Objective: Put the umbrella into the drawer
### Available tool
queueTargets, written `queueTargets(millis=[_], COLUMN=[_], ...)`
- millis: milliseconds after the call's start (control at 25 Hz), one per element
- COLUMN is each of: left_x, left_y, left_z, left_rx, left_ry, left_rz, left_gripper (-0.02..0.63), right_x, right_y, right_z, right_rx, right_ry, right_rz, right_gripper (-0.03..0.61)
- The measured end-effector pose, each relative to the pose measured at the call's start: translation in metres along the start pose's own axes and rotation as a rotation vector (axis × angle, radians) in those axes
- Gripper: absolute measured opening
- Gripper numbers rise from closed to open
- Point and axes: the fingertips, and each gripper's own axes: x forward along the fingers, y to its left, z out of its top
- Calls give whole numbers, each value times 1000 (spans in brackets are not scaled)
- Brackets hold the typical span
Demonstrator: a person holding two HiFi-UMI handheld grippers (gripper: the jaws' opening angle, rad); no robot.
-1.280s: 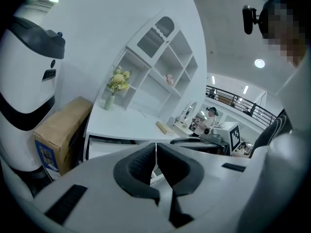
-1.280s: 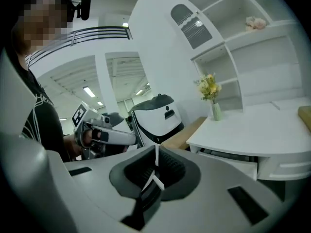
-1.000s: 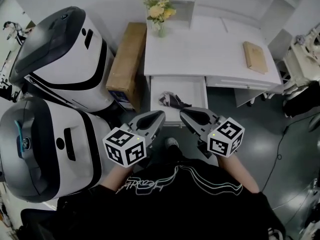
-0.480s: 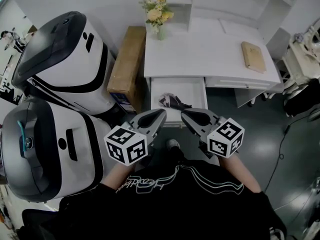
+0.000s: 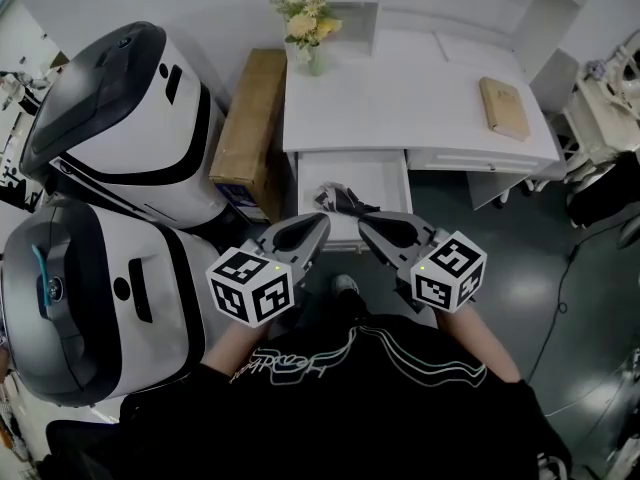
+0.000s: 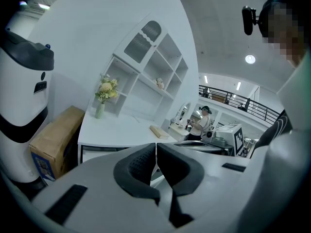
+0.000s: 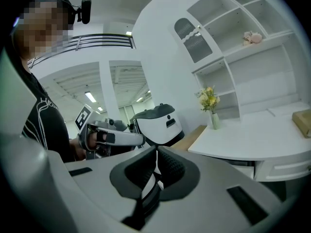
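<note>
The dark folded umbrella point(image 5: 336, 199) lies inside the open white drawer point(image 5: 388, 176) of the desk point(image 5: 420, 98). My left gripper point(image 5: 316, 226) hovers just in front of the drawer's front edge, shut with nothing in it. My right gripper point(image 5: 368, 226) is beside it, to the right, also shut and empty. In the left gripper view the jaws point(image 6: 156, 145) meet at the tips. The right gripper view shows its jaws point(image 7: 155, 152) closed too, with the left gripper point(image 7: 109, 137) ahead of them.
A tan book point(image 5: 503, 108) and a vase of flowers point(image 5: 306, 30) stand on the desk. A cardboard box point(image 5: 248, 128) leans at the desk's left side. Two large white-and-black machines point(image 5: 120, 118) point(image 5: 90, 298) fill the left. Grey floor lies to the right.
</note>
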Motion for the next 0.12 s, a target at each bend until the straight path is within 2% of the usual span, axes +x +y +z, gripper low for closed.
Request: queueTargets(millis=[120], left_x=[3], left_y=[-1], left_z=[2], left_rx=[2], left_ry=[0], left_rz=[0], left_gripper=[25], right_x=[-1], right_y=[-2], right_z=[1], right_rx=[-5], right_ry=[2], right_rz=[-2], right_gripper=[46])
